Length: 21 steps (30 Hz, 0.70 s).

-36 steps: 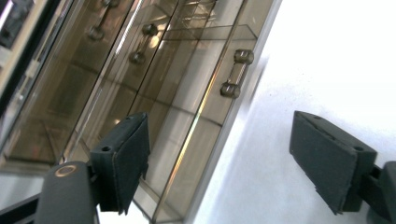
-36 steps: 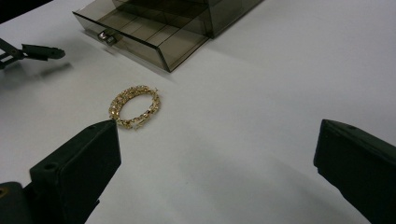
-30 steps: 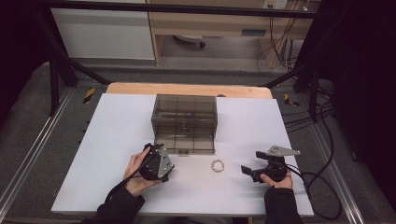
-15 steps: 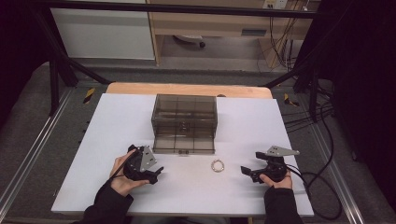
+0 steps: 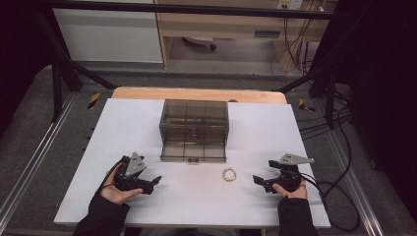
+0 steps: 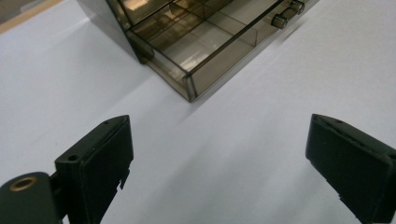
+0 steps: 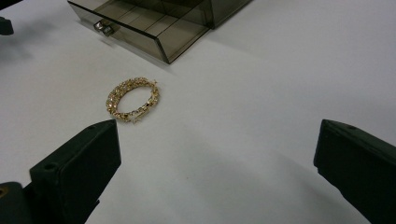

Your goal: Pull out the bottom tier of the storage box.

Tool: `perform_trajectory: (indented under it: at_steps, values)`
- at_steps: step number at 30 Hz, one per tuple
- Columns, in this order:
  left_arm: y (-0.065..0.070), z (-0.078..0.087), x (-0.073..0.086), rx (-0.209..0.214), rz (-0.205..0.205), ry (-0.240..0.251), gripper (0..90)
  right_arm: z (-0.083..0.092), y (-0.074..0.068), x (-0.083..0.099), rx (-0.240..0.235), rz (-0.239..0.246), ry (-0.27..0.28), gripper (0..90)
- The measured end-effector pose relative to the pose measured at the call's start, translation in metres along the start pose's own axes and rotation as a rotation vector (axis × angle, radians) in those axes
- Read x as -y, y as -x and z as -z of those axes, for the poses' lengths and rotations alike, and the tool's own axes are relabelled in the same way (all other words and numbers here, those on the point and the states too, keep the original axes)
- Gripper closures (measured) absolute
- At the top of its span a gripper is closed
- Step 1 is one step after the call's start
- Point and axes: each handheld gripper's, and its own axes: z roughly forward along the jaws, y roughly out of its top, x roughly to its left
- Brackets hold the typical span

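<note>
Table with a white top carries a smoky clear drawer box toward the middle of its far edge, long axis running left to right, its bottom drawer pulled out toward the near edge. The left gripper near the left near corner and the right gripper near the right near corner point inward at each other, both with jaws wide apart and empty. A gold bracelet lies flat as a loop between them, nearer the right gripper, just in front of the drawer.

One bracelet, one drawer box
</note>
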Motion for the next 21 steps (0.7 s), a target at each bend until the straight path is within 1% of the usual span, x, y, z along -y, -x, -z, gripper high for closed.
perform_trajectory:
  at_steps: [1, 9, 13, 21]
  values:
    - [-0.001, 0.001, 0.002, 0.003, 0.013, 0.001, 7.5, 0.000, 0.000, 0.000, 0.000, 0.001, -0.002, 1.0]
    - [-0.012, 0.006, 0.017, 0.022, 0.065, -0.004, 7.5, -0.003, -0.003, -0.001, -0.002, 0.003, -0.014, 1.0]
    - [-0.018, 0.009, 0.024, 0.023, 0.099, -0.010, 7.5, -0.003, -0.004, -0.002, -0.003, 0.003, -0.020, 1.0]
    - [-0.029, 0.015, 0.034, 0.022, 0.151, -0.004, 7.0, -0.006, -0.007, -0.004, -0.006, 0.009, -0.029, 1.0]
